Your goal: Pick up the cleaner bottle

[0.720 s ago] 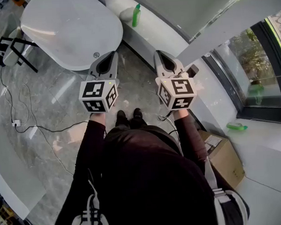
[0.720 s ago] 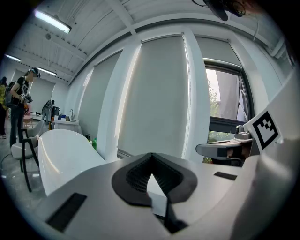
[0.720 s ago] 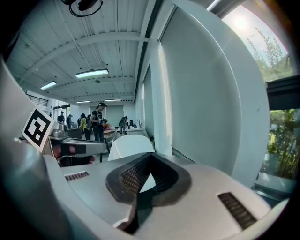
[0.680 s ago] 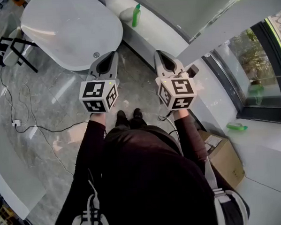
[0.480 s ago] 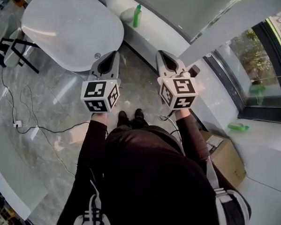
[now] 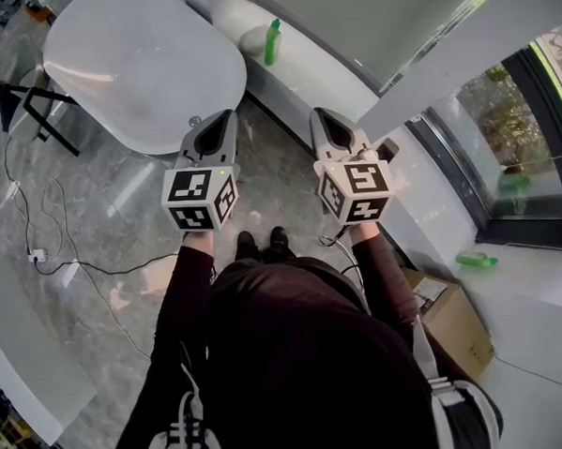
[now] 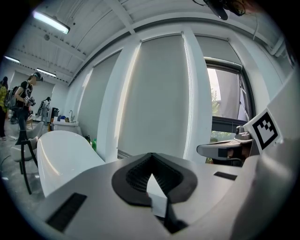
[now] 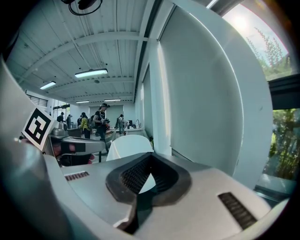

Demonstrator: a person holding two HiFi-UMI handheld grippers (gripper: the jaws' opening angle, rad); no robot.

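Note:
The green cleaner bottle (image 6: 273,41) stands upright on the white ledge (image 6: 315,72) under the window wall, next to a white rounded object. In the left gripper view the bottle (image 7: 93,144) is a small green shape far off beyond the table. My left gripper (image 6: 223,119) and right gripper (image 6: 320,116) are held side by side above the floor, pointing toward the ledge and well short of the bottle. Both are shut with nothing between their jaws. The left gripper's (image 7: 151,159) tips meet, and so do the right gripper's (image 8: 149,161).
A white oval table (image 6: 146,62) stands at the left front, with a dark chair (image 6: 26,101) beside it. Cables (image 6: 67,263) trail over the marble floor. A second green bottle (image 6: 474,259) lies on the sill at right, above a cardboard box (image 6: 450,318). People stand far off.
The head view has shifted slightly, so the bottle sits a little lower in the picture. Both grippers stay shut, side by side, with no clear move toward the bottle.

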